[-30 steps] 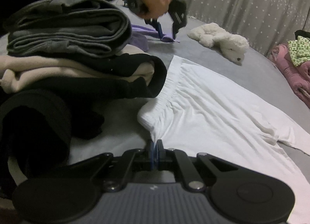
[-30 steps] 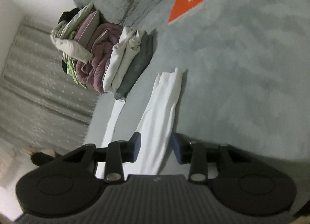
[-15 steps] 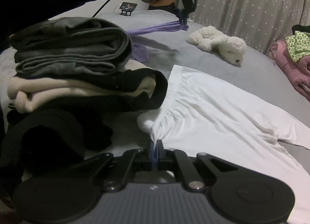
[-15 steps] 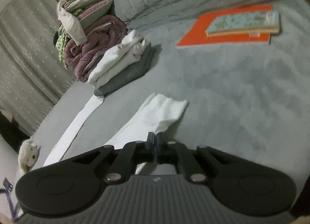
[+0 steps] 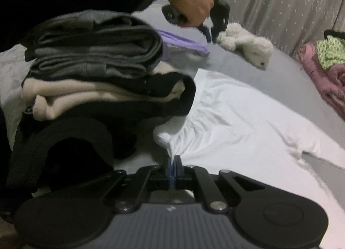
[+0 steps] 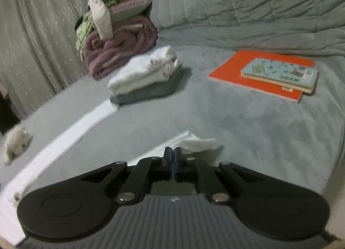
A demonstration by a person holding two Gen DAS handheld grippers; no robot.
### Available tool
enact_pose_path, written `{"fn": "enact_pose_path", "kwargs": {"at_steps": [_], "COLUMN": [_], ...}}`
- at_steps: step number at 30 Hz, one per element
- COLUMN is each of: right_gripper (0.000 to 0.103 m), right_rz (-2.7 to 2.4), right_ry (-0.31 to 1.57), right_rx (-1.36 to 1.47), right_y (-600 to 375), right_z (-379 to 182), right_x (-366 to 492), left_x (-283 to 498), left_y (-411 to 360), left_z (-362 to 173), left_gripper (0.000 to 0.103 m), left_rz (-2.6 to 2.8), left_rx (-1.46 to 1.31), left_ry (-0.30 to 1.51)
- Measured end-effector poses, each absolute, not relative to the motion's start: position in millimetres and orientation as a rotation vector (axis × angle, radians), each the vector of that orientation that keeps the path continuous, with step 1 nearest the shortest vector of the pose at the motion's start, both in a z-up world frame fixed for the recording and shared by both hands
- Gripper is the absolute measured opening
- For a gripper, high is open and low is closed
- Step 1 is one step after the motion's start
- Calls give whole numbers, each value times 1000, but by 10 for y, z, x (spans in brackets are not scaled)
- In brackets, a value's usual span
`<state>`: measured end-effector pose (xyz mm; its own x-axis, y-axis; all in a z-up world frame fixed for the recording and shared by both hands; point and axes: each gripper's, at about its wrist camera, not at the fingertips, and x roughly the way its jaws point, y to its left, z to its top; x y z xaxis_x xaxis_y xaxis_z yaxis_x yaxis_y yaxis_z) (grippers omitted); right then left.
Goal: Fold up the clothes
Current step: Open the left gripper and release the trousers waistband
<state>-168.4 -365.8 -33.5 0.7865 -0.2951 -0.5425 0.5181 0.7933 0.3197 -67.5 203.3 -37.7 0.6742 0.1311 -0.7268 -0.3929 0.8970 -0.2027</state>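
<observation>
on the grey bed, white pants (image 5: 248,132) stretch lengthwise: left gripper (image 5: 171,164) pinches waistband, right gripper (image 6: 171,156) pinches leg cuff.

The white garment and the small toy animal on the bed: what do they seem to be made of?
The white garment looks like thin, matte knit fabric, perhaps cotton: it gathers in fine soft creases where the left gripper pinches it. The toy animal looks like cream plush with a fluffy pile and a dark bead eye; the filling cannot be seen.
</observation>
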Motion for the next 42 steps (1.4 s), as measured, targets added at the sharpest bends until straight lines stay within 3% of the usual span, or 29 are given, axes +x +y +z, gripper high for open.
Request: {"fn": "enact_pose_path", "kwargs": {"at_steps": [5,11,13,15,16,20,38,42], "right_gripper": [0,1,14,18,18,25,25,39], "right_rz": [-506,-531,-582,-631,-633,-626,-502,-457], "right_ry": [615,604,590,576,570,541,634,625], "right_rx": [477,446,466,487,504,515,362,307], "right_y": [-3670,-3646,-3741,-3837,-3893,-4019,-3864,-3739], "right_z": [-627,-605,-564,-523,-508,-434,-454,-318], "right_x": [-1619,-1623,-1655,-1687,-1698,-1685,-932,-869], "left_x": [-605,-594,-620,-653,-669,-733,-216,8], "left_y": [1987,1941,1944,1956,1959,1943,1564,1549], "left_z": [-569,-562,-537,-505,-491,-429,-308,-374], "left_gripper": [3,8,15,38,39,41,47,51], "left_rz": [317,316,308,312,320,316,126,106], "left_rx": [-317,-270,-264,-266,-265,-284,-152,-159], "left_ry": [820,819,815,809,803,774,747,754]}}
